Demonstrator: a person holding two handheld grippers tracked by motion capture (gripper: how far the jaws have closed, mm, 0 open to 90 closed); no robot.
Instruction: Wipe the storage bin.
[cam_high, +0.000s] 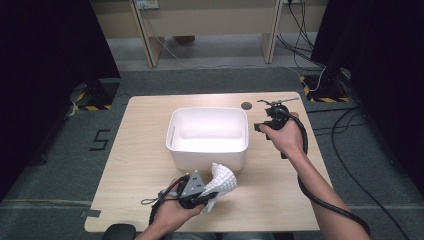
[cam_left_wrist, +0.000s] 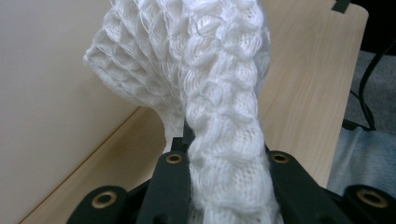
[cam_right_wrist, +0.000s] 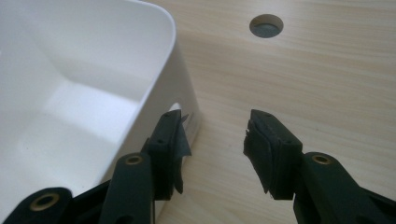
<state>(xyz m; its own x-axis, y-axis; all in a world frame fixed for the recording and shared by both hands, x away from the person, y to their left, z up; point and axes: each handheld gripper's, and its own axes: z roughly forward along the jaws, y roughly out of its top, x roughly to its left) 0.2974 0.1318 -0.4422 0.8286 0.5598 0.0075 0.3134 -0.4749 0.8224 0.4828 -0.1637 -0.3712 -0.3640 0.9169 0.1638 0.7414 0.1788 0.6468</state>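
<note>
Two claws are at work on the bench (cam_high: 140, 150). The left claw (cam_high: 202, 197) squeezes a soft white knitted cloth (cam_high: 220, 182) and holds it up, near the front wall of the white tub (cam_high: 207, 152), most likely so it can go over the rim and drop inside. The right claw (cam_right_wrist: 212, 140) stands wide with nothing in it, right beside the tub's right wall, maybe to keep the tub from sliding.

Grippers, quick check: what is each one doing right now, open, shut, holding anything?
Left gripper: shut on the white knitted cloth.
Right gripper: open, holding nothing, beside the white bin.
</note>
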